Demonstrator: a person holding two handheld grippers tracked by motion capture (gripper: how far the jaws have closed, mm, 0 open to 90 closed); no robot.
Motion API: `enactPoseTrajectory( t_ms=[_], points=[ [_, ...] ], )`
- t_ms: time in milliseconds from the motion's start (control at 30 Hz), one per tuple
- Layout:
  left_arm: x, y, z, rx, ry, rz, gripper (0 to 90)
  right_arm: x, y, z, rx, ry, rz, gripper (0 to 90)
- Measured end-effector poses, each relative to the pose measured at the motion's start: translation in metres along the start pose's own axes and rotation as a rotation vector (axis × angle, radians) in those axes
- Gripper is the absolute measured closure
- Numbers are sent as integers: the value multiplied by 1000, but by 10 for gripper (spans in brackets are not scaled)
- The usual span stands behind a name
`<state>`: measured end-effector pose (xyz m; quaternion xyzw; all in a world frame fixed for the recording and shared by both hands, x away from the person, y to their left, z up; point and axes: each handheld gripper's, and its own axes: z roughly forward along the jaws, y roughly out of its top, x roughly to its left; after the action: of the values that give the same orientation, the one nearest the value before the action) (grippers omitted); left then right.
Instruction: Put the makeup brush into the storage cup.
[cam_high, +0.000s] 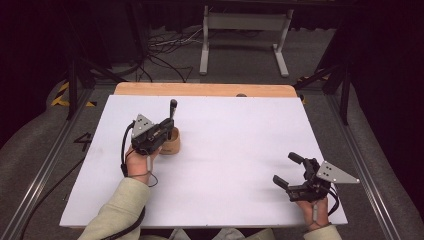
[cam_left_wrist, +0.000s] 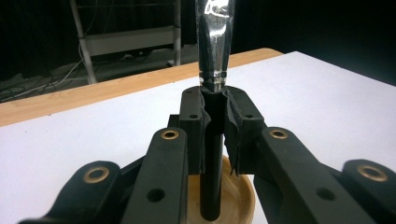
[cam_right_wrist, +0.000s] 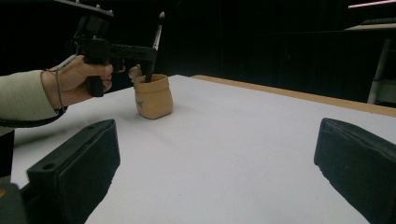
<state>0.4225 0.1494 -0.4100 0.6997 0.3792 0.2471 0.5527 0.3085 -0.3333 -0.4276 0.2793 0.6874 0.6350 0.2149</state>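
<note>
On the white table, the left gripper pinches a brush standing in the pot; the right gripper rests spread near the right edge. Release seems left.

The brush has a matt black handle, a glossy metal ferrule and a shiny wrapped head; the pot looks like smooth pale wood. The worktop is matt white with a bare wooden edge; the left gripper jaws are matt black plastic.
</note>
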Motion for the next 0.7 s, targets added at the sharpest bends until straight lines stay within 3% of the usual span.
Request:
enactPoseTrajectory(
  t_ms=[700],
  points=[
    [0, -8, 3, 41, 11, 33, 785, 0, 0, 0, -7, 6, 8, 4]
  ],
)
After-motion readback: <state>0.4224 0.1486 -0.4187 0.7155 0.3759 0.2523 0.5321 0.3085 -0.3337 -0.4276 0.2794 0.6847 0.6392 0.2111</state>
